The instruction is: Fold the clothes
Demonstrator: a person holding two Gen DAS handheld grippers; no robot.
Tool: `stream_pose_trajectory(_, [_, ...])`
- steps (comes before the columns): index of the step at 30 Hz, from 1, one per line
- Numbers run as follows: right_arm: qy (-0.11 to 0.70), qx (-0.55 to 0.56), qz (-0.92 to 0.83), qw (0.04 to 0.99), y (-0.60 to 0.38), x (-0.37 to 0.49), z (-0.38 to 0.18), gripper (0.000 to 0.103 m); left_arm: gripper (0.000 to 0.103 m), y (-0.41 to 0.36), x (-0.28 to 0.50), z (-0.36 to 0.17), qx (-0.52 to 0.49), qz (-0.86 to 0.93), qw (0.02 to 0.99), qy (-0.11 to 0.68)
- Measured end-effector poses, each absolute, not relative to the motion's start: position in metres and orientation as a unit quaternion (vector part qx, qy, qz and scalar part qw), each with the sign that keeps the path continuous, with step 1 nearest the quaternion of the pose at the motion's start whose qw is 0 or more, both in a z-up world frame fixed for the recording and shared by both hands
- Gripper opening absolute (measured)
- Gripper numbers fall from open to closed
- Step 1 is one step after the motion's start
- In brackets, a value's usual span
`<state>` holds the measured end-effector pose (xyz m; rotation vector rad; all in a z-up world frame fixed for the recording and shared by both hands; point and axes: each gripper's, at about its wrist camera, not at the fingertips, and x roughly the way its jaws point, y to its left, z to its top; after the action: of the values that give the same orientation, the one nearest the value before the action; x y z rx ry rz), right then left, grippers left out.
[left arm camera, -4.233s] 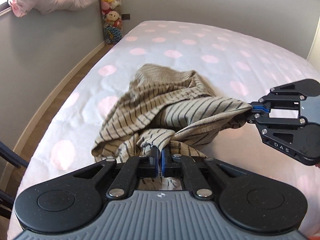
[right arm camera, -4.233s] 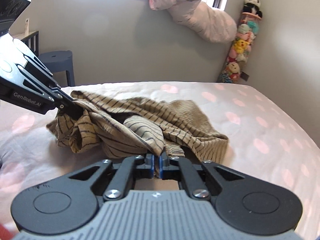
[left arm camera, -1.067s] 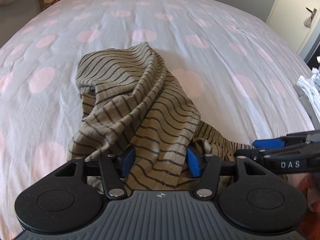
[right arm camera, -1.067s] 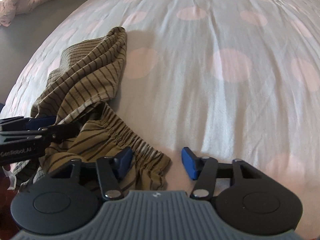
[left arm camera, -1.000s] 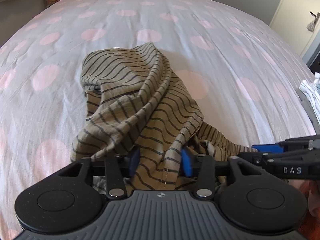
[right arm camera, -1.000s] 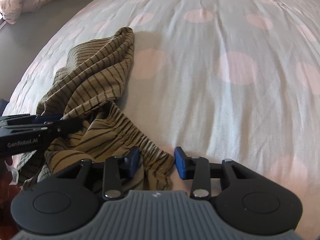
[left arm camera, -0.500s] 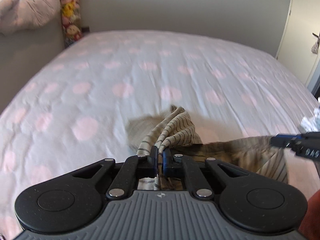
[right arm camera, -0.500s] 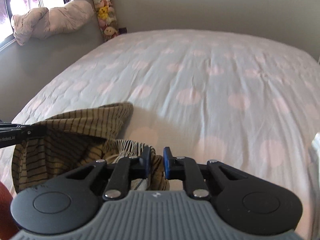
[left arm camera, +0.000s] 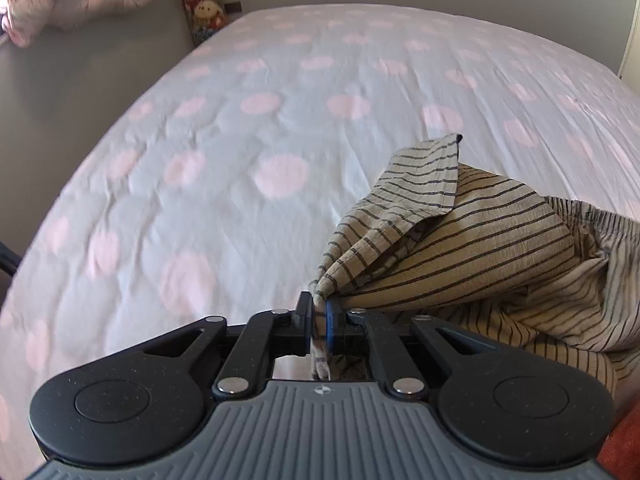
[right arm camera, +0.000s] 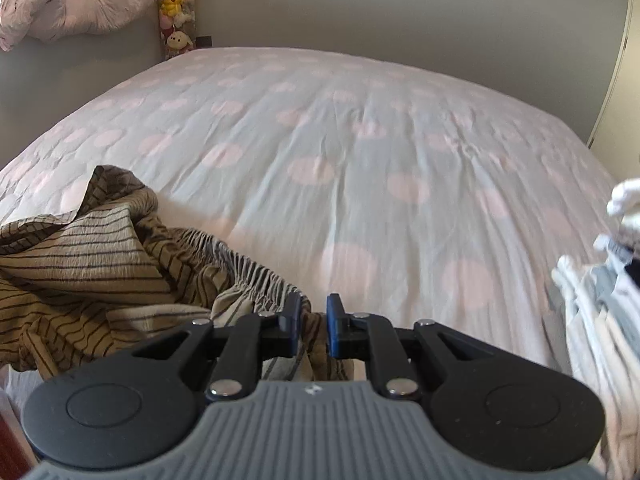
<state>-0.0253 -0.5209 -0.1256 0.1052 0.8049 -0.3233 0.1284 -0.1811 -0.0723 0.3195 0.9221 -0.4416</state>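
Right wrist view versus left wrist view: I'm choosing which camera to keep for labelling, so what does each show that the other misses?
Only the right wrist view shows the right gripper, its jaws narrowly apart around the elastic waistband, and a pale clothes pile at the bed's right edge. Only the left wrist view shows the left gripper clamped on a bunched edge. Both show the striped garment, the polka-dot bed sheet and the plush toys.

Left claw (left arm camera: 319,320): matte black linkage arms with silver pivot screws, two round black discs outboard of them, and a ribbed grey housing behind carrying a small round emblem. Fingertips (left arm camera: 331,322) have blue pads. Right claw (right arm camera: 311,325): identical build, same black arms, silver screws, grey ribbed housing, blue-padded tips.
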Motion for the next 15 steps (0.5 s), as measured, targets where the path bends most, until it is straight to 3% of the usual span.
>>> stream_pose_trajectory(3, [0.389,0.063,-0.138,0.909,-0.508,-0.035,-0.133,0.016,0.035,-0.183,0.118,-0.074,0.146,-0.225,0.856,0.442])
stream_pose_trajectory(5, [0.389,0.069,-0.116,0.911,-0.496,-0.041,-0.135,0.015,0.039,-0.185,0.111,-0.076,0.141,-0.234,0.853,0.444])
stream_pose_trajectory(15, [0.438,0.058,0.03,0.897,-0.407,-0.063,-0.159,0.016,0.04,-0.195,0.075,-0.084,0.122,-0.289,0.832,0.458])
